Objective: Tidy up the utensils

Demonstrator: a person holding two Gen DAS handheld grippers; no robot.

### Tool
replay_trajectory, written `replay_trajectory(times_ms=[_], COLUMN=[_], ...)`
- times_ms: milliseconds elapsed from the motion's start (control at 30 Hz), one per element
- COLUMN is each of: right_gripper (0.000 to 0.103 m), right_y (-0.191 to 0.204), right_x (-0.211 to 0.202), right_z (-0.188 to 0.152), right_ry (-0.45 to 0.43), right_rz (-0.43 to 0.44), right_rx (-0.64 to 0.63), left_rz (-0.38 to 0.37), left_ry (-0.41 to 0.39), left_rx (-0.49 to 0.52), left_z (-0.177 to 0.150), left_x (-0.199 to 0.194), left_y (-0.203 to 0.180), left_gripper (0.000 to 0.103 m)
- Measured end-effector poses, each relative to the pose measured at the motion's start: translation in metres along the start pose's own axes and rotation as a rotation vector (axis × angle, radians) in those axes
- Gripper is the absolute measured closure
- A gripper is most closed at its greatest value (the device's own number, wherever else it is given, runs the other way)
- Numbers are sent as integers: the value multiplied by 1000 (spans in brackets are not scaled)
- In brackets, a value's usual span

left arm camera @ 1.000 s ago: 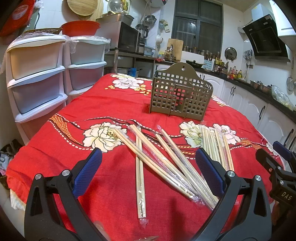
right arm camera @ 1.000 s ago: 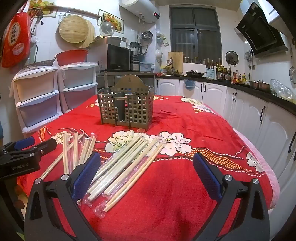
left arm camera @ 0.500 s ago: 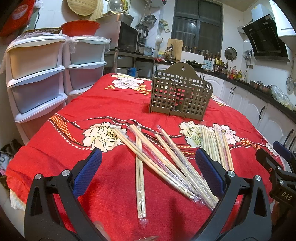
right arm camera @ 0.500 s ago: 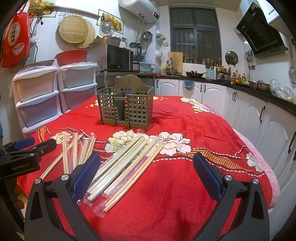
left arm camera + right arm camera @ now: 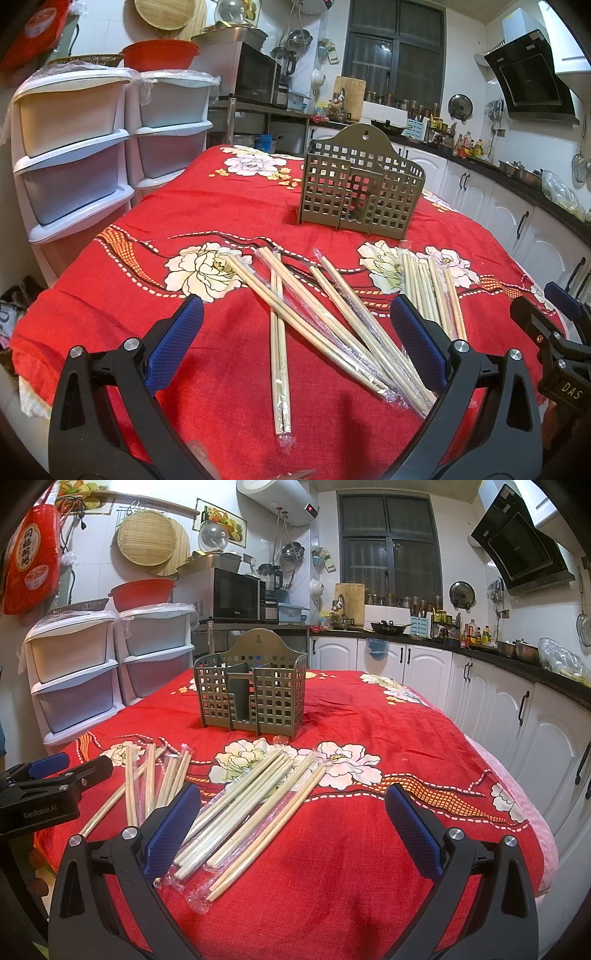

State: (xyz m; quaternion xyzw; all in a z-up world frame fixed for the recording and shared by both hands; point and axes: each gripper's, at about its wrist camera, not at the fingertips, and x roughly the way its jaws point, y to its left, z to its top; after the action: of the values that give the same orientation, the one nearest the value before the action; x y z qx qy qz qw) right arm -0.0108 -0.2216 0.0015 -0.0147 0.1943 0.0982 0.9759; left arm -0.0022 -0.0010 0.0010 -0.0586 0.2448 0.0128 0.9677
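Note:
Several pairs of wooden chopsticks in clear sleeves [image 5: 325, 317] lie scattered on the red flowered tablecloth [image 5: 207, 206], with another bunch [image 5: 432, 288] to the right. A brown slotted utensil holder [image 5: 360, 184] stands upright behind them. My left gripper [image 5: 295, 343] is open and empty, hovering just above the near chopsticks. In the right wrist view the holder [image 5: 253, 692] stands mid-table, wrapped chopsticks [image 5: 251, 812] lie before it and loose ones [image 5: 151, 779] to the left. My right gripper [image 5: 291, 827] is open and empty above them.
White plastic drawer units [image 5: 74, 162] stand left of the table. White kitchen cabinets [image 5: 517, 716] and a dark counter run along the right. The other gripper shows at each view's edge: the right one [image 5: 554, 332], the left one [image 5: 48, 786]. The table edge is near.

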Motion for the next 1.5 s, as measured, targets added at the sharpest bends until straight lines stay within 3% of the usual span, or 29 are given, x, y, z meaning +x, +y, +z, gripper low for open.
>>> replay_trajectory(times_ms=[400,700,867,1000,1167,1300,1500], right_gripper=[6,6,6,6,7,14,26], right_y=[-2,-1,-7,-11,-14,-17,-31], right_x=[3,20,39,56,75,88,115], right_z=[-2,13,21,22,24,30,42], right_ry=[16,50,107,158,207,234,295], right_rz=[15,48,70,76,77,75,113], right_rx=[-10,-15,5,11,9,-3,37], left_rz=[-9,-11,-47,9,1,-27,-80], left_ry=[19,67,59,92,149,175,229], left_rx=[-12,-83,-140,-114,-108,-137,-143], left_z=[-2,4,10,16,21,24,37], left_x=[5,16,19,30,47,59,79], left_y=[4,28,46,49,53,59,60], left_gripper=[10,10,10,10,10,11,21])
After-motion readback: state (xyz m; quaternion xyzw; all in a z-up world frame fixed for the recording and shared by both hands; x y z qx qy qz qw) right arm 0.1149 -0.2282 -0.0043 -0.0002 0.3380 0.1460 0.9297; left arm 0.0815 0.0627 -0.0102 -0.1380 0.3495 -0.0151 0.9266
